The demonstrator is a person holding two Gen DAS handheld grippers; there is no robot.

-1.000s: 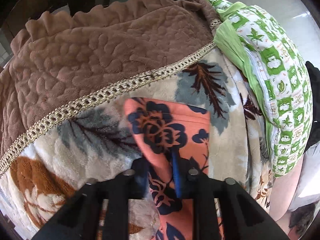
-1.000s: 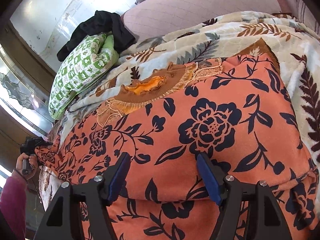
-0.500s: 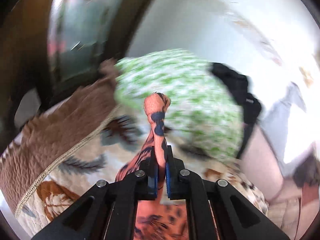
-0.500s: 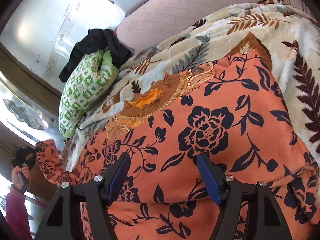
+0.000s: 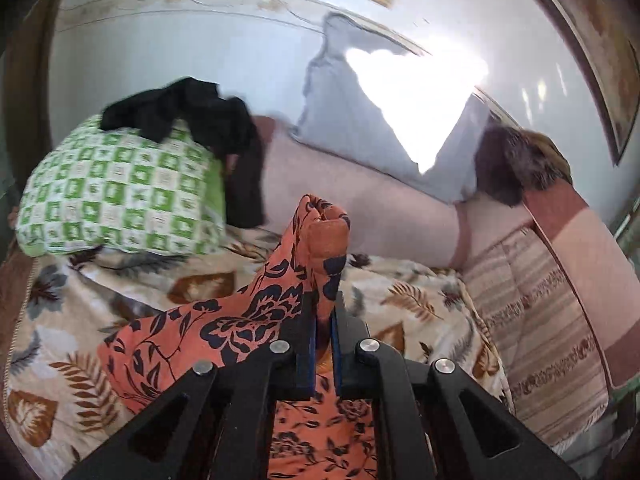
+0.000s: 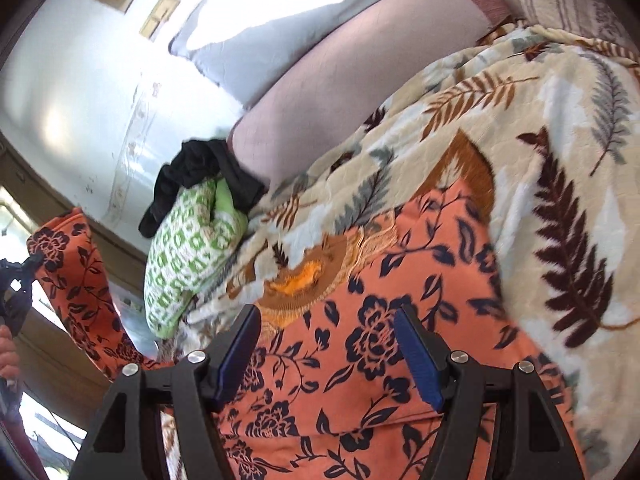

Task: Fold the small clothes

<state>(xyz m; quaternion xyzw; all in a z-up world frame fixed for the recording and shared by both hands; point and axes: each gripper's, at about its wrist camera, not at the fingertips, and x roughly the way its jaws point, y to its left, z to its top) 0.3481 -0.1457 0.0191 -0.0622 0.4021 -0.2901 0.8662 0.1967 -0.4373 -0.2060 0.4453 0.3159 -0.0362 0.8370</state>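
An orange garment with dark blue flowers [image 6: 380,340] lies spread on a leaf-print blanket [image 6: 520,140]. My left gripper [image 5: 323,300] is shut on one end of the garment [image 5: 240,328], which hangs lifted above the blanket, its tip bunched past the jaws. In the right wrist view that raised end [image 6: 68,264] shows at the far left, beside the left gripper [image 6: 16,276] and a person's hand [image 6: 6,352]. My right gripper [image 6: 328,320] stands open just over the garment's middle, below its brown embroidered neckline [image 6: 304,276], with nothing pinched.
A green checked pillow [image 5: 116,196] with a black cloth [image 5: 192,116] on it lies at the back left. Behind the blanket runs a pink sofa back [image 5: 360,208] with a grey pillow [image 5: 352,128]. A striped cushion [image 5: 540,340] is on the right.
The left gripper closed on the garment's end, then rose and swung away, pulling it up off the blanket. The right gripper stayed open, shifting and rolling slightly over the garment.
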